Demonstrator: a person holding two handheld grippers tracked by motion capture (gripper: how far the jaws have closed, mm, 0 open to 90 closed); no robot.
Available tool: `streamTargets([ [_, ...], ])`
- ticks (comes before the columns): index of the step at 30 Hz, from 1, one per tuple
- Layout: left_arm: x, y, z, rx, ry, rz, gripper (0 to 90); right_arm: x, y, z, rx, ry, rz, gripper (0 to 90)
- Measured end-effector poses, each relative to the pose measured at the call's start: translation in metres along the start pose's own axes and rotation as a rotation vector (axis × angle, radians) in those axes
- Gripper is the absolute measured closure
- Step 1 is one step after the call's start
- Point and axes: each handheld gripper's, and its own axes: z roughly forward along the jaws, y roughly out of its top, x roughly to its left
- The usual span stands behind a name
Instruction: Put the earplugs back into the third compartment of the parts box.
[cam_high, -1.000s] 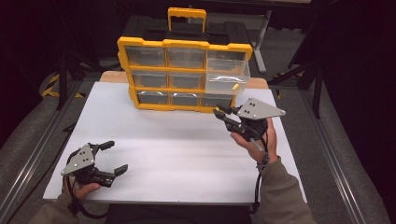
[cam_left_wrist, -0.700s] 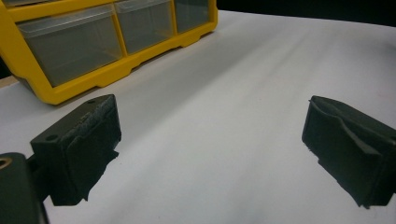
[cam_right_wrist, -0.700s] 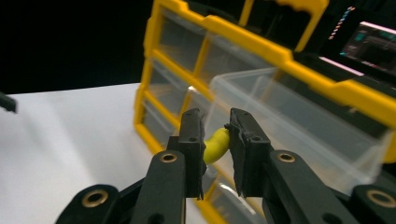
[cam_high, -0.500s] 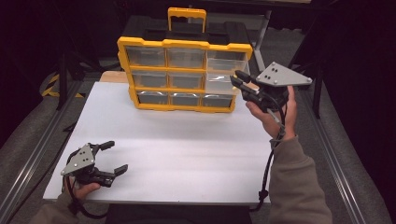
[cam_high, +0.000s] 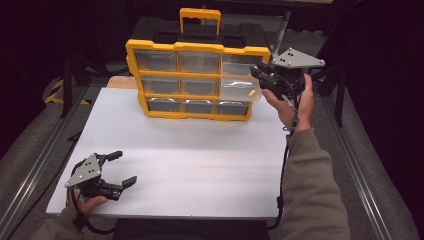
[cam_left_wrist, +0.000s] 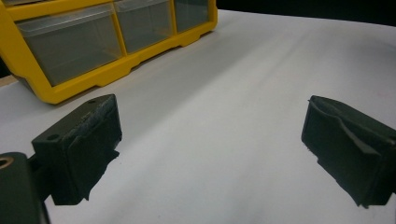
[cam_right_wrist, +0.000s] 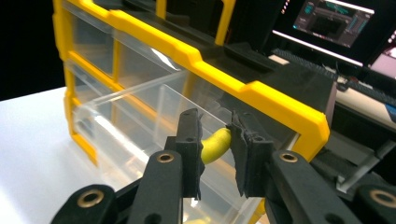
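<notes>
We wear olive-grey sleeves (cam_high: 312, 190). Both the left gripper (cam_high: 120, 168) and right gripper (cam_high: 257, 71) are black, with grey three-cornered plates, brass-ringed screw holes and trailing black cables.

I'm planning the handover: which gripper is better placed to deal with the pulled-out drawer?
Right. The right gripper is already at the pulled-out clear drawer of the yellow organizer, jaws around a small yellow piece. The left gripper sits open near the table's front edge.

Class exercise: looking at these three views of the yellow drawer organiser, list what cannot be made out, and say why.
- Small yellow curved object between the right tongs, right gripper view: jaws cover its ends, identity unclear.
- Pulled-out clear plastic drawer, high view: contents too small.
- Yellow plastic drawer organiser, left gripper view: cut off by the frame edges.
</notes>
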Motion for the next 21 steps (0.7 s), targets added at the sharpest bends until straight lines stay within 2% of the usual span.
streamTargets([
  [6,0.000,0.000,0.000,0.002,-0.003,-0.001,5.9,-0.005,-0.003,0.012,0.014,-0.019,0.028,72.8],
  [11,0.000,0.000,-0.001,0.004,-0.002,0.000,6.0,-0.005,-0.005,0.016,0.029,-0.028,0.030,71.2],
  [14,0.000,0.000,-0.001,0.004,-0.001,0.001,6.1,-0.003,-0.006,0.017,0.029,-0.033,0.043,66.4],
  [21,-0.001,0.000,0.000,0.006,-0.009,0.005,6.1,0.003,-0.005,0.014,0.015,-0.041,0.024,58.3],
])
